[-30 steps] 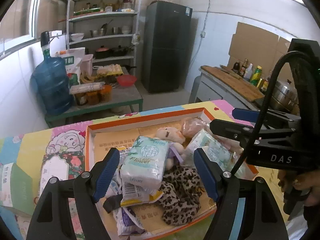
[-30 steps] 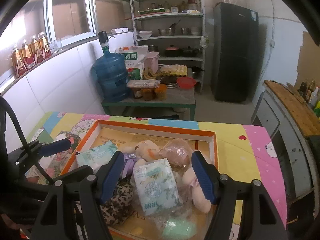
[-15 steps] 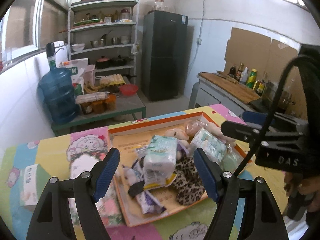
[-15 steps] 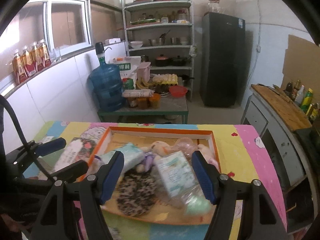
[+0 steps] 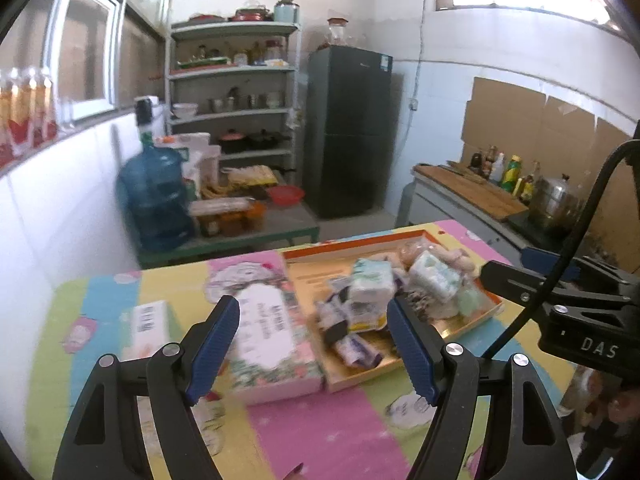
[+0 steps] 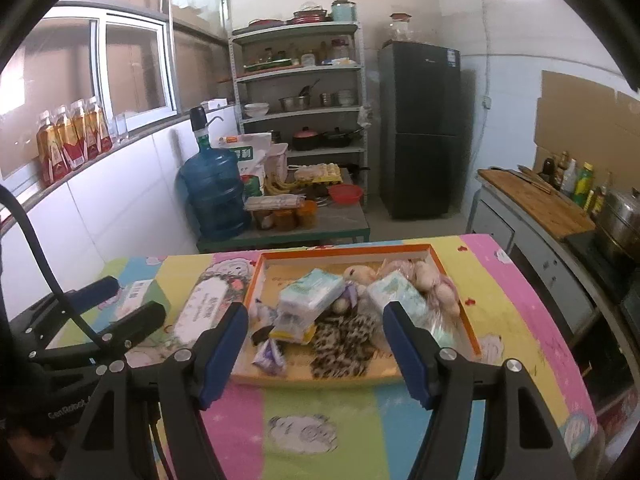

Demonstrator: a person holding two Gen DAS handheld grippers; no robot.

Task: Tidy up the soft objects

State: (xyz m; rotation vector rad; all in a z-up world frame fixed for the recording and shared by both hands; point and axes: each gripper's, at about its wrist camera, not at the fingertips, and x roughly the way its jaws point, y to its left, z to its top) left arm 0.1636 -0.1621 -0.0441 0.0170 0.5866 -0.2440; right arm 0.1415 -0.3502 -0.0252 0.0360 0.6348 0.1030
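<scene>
As both claws pull back — left claw, right claw gaping, empty; tray farther.

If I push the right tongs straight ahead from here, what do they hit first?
Probably the leopard-print cloth at the near edge of the orange tray, which lies between the open right tongs. They seem to sit above the table, so depth is uncertain.

Orange tray packed with soft items; floral box crowds its left side

Both wrist cams face shared tray, elevated.
</scene>
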